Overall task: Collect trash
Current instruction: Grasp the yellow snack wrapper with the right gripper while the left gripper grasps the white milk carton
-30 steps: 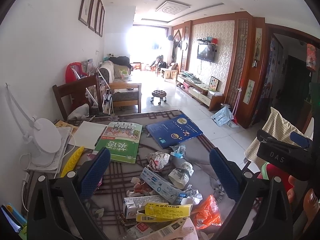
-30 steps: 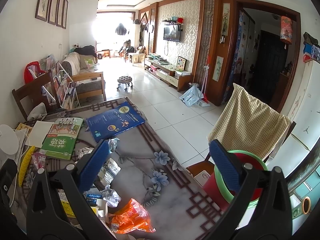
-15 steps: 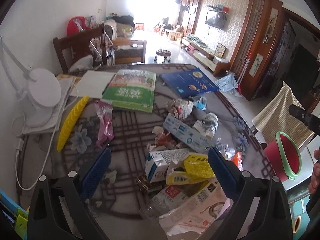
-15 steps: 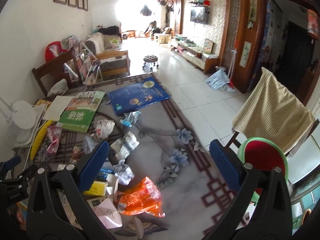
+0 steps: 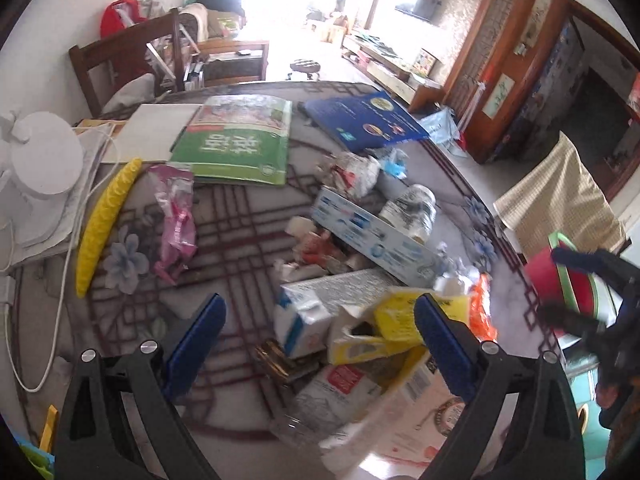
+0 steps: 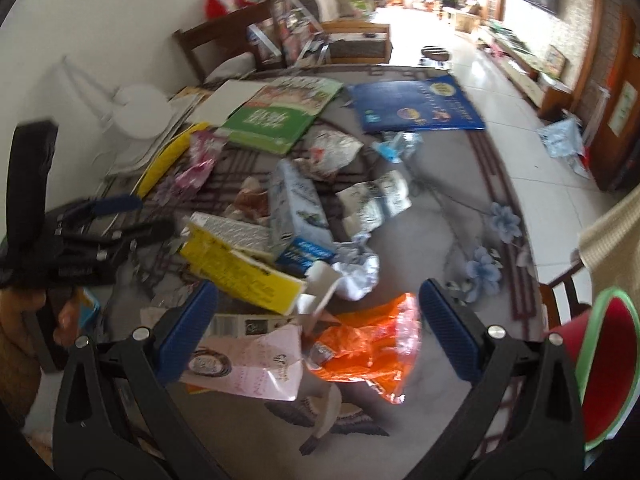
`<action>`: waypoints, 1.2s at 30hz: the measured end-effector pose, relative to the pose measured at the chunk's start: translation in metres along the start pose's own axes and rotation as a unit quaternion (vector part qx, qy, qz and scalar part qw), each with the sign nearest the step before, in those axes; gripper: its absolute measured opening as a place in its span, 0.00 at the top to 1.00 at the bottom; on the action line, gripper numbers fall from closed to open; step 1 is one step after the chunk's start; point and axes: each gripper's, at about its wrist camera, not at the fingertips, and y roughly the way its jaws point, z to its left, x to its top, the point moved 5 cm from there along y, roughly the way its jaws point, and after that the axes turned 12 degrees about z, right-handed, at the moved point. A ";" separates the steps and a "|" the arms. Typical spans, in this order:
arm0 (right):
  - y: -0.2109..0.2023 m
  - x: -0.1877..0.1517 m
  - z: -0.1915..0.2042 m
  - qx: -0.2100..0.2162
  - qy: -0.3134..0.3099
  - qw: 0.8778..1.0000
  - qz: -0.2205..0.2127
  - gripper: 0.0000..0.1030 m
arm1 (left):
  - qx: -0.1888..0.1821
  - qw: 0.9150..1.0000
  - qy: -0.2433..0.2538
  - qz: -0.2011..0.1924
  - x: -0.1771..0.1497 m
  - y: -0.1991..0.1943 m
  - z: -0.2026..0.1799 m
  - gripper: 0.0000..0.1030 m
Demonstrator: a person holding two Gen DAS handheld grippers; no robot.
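Trash is heaped on the patterned table [image 5: 240, 240]: a white-and-blue carton [image 5: 304, 312], a yellow box [image 5: 404, 316], a long blue-white box [image 5: 372, 236] and a crumpled silver wrapper [image 5: 412, 208]. My left gripper [image 5: 320, 332] hovers open above the carton and the yellow box, touching neither. My right gripper [image 6: 318, 316] stands open over an orange plastic bag [image 6: 368, 344] and a pink-white paper bag [image 6: 256, 364]. A red bin with a green rim [image 6: 608, 368] sits off the table's right edge, and in the left wrist view the bin [image 5: 560, 280] shows there too.
A green book [image 5: 240, 140], a blue book [image 5: 360, 120], a white lamp [image 5: 44, 152] with its cable, a yellow curved piece [image 5: 104, 216] and a pink wrapper [image 5: 176, 216] lie farther back. A chair with a checked cloth [image 5: 560, 196] stands at the right.
Both grippers have sunk toward the table and tipped downward, so the trash pile now fills both views. Both stay open with nothing taken hold of.
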 end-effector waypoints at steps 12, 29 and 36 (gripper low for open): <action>0.085 0.044 0.073 0.036 -0.209 0.971 0.108 0.37 | 0.046 0.998 0.032 0.005 0.013 0.002 0.032 0.12; 0.016 0.028 -0.040 0.152 0.046 0.987 0.014 0.71 | 0.009 0.919 0.363 0.153 0.027 0.082 -0.045 0.12; -0.002 0.018 -0.046 0.118 0.067 0.991 -0.008 0.71 | -0.006 0.908 0.363 0.208 0.028 0.104 -0.049 0.50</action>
